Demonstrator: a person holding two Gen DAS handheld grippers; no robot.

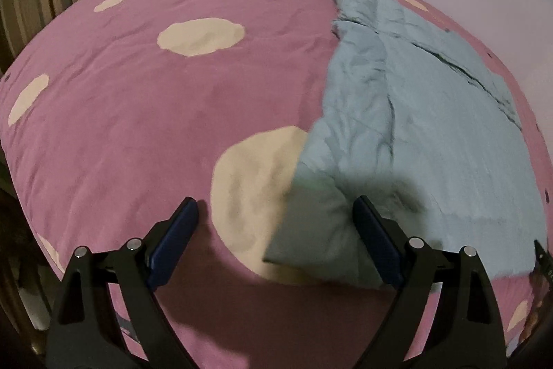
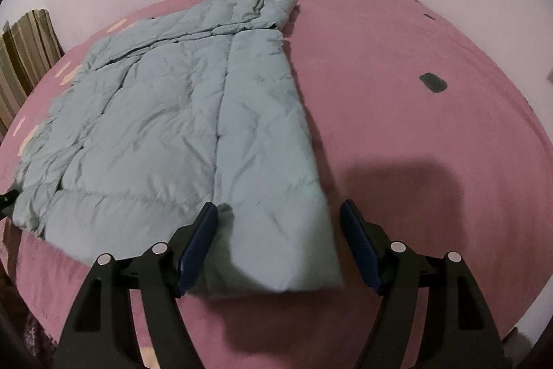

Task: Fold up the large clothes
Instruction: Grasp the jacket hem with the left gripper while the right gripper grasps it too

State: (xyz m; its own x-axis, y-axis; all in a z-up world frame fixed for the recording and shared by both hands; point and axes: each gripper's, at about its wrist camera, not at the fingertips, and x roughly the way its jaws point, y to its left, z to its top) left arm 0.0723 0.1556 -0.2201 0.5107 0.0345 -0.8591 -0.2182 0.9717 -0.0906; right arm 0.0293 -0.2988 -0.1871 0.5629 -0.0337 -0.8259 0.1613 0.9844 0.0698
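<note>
Right wrist view shows both grippers spread over the jacket, probably soft, puffy and light, best pinched at its near corners.

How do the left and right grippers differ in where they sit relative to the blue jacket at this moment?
The left gripper frames the jacket's near left corner plus a cream spot of the pink bedcover. The right gripper frames the near right corner, with the folded-over panel running ahead and only pink cover beside it. Both are open, straddling the hem and gripping nothing.
</note>
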